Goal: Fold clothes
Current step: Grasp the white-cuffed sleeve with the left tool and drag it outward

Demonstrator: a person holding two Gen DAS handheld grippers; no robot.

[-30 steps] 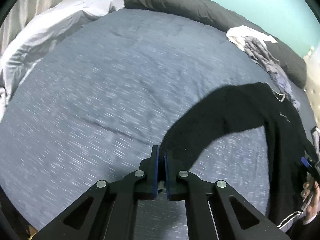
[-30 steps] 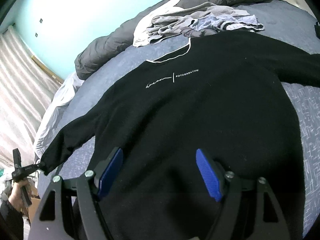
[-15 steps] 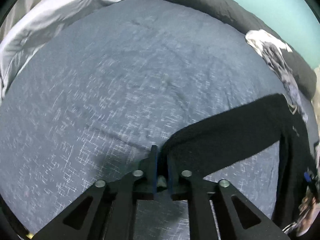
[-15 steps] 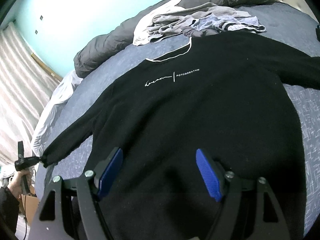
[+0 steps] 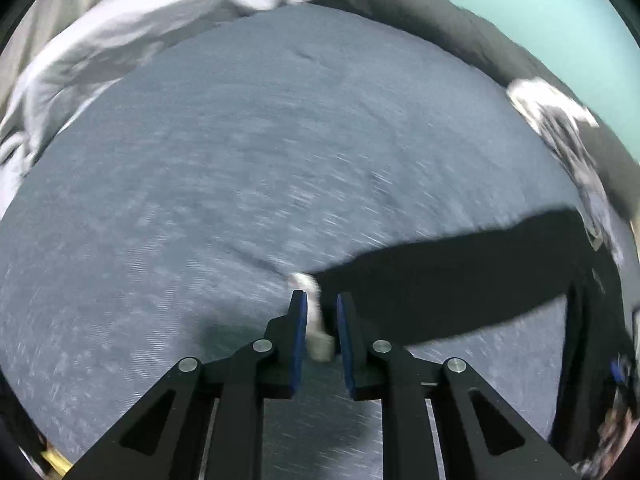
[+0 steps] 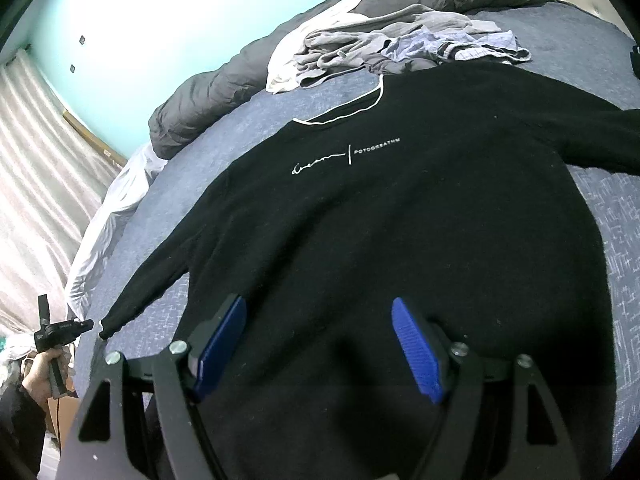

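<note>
A black sweatshirt [image 6: 400,220] with white chest lettering lies spread face up on the blue-grey bed [image 6: 616,240]. My right gripper [image 6: 320,344] is open and empty, hovering over its lower hem. In the left wrist view my left gripper [image 5: 322,312] is open by a small gap. The left sleeve [image 5: 440,284] lies stretched on the bed, and its white-edged cuff [image 5: 310,304] sits loose between the fingers. The left gripper [image 6: 86,325] also shows in the right wrist view, just off the sleeve end.
A pile of grey and striped clothes [image 6: 384,48] lies beyond the collar. A dark grey duvet [image 6: 224,92] runs along the teal wall. A white sheet [image 5: 120,52] is bunched at the bed's far left edge, by the curtains [image 6: 36,184].
My left gripper pulled the sleeve out straight to the left, then opened and let go of the cuff. The sleeve now lies flat. The right gripper has not moved.
</note>
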